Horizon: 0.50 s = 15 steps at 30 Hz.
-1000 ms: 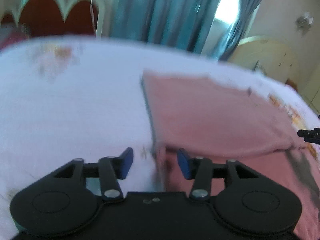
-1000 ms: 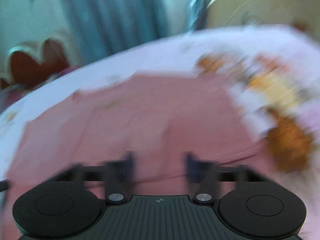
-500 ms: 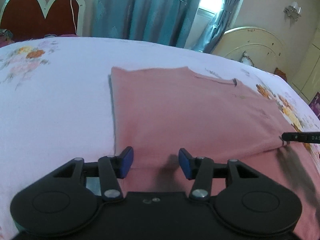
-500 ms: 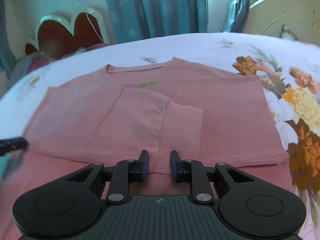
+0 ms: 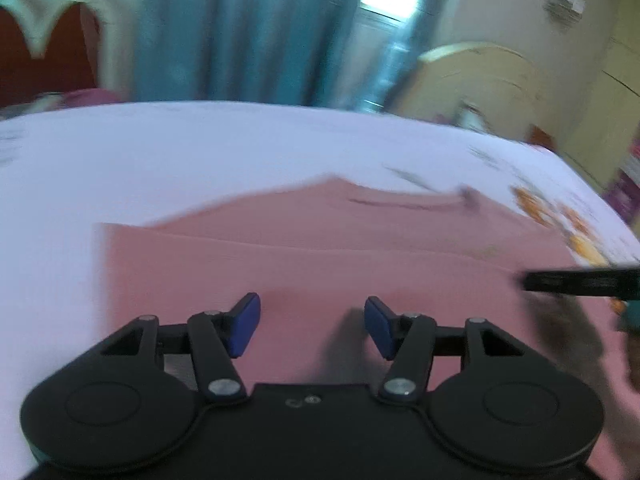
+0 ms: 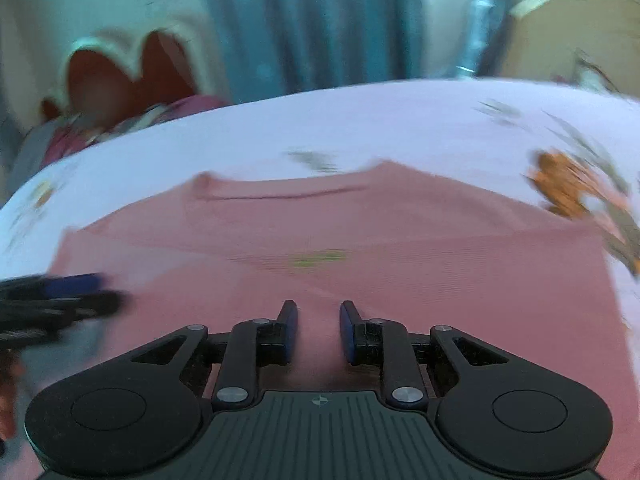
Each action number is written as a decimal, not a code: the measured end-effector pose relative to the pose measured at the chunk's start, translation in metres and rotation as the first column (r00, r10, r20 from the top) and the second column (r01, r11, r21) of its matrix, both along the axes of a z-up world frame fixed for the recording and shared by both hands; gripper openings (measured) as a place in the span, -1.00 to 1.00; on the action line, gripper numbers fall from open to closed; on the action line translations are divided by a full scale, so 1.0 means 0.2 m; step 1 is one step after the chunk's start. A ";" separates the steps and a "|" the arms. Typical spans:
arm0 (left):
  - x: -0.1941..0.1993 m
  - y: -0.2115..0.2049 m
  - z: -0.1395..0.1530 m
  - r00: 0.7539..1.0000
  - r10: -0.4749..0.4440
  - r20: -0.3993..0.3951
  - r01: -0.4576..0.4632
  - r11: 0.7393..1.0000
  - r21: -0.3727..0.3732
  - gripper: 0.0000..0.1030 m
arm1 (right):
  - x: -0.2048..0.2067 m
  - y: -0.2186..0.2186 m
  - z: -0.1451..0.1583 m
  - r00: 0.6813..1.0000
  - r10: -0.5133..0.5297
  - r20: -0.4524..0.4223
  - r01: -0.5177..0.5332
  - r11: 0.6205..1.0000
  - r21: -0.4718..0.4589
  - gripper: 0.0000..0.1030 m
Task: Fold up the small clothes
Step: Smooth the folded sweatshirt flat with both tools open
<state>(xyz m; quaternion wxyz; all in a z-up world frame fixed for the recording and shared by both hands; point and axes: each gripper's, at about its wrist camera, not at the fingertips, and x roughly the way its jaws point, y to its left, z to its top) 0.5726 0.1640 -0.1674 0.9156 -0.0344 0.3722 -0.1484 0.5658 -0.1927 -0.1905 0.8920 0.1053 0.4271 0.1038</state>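
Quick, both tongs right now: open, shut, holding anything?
Left tongs: jaws opening, nothing gripped, over the pink sweater.
Right tongs: narrow gap shows between the pads; whether sweater fabric is pinched cannot be told.

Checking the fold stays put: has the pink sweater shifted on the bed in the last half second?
Cannot tell. The pink sweater sits lower against the floral bedsheet in both blurred views, which fits moving cameras.
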 end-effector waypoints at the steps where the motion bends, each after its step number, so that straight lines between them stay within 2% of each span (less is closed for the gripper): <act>1: 0.03 0.08 0.01 0.999 0.047 -0.011 -0.047 0.999 -0.002 0.14 | 0.00 -0.03 0.01 1.000 0.009 0.000 -0.009 1.000 0.006 -0.63; 4: 0.15 0.24 0.01 0.992 0.093 -0.082 -0.104 0.986 -0.130 0.08 | 0.03 0.00 0.04 0.997 0.080 -0.010 -0.080 0.997 -0.023 -0.62; 5: 0.18 0.26 0.02 0.993 0.089 -0.079 -0.099 0.985 -0.141 0.11 | 0.04 0.02 0.04 0.997 0.078 -0.007 -0.079 0.996 -0.040 -0.62; 7: 0.24 0.26 0.00 0.993 0.080 -0.085 -0.087 0.993 -0.078 0.11 | 0.06 0.04 0.02 0.997 0.070 -0.012 -0.070 0.996 -0.047 -0.62; 10: 0.25 0.34 -0.03 0.994 0.069 -0.083 -0.080 0.988 -0.133 0.05 | 0.08 0.02 0.01 0.999 0.025 -0.022 -0.026 0.998 -0.063 -0.62; 12: 0.22 0.34 0.00 0.995 0.085 -0.060 -0.091 0.989 -0.113 0.03 | 0.08 0.01 0.04 1.000 0.014 -0.004 -0.014 0.999 -0.051 -0.62; 13: 0.20 0.34 0.02 0.994 0.099 -0.038 -0.103 0.989 -0.109 0.17 | 0.08 0.05 0.06 0.999 0.026 0.019 -0.025 0.999 -0.045 -0.54; 14: 0.17 0.32 0.04 0.995 0.099 -0.004 -0.099 0.990 -0.099 0.35 | 0.09 0.08 0.07 0.999 0.043 0.033 -0.042 0.999 -0.031 -0.37; 15: 0.16 0.28 0.06 0.996 0.087 0.026 -0.084 0.993 -0.078 0.42 | 0.09 0.11 0.08 0.997 0.058 0.047 -0.058 0.998 -0.020 0.02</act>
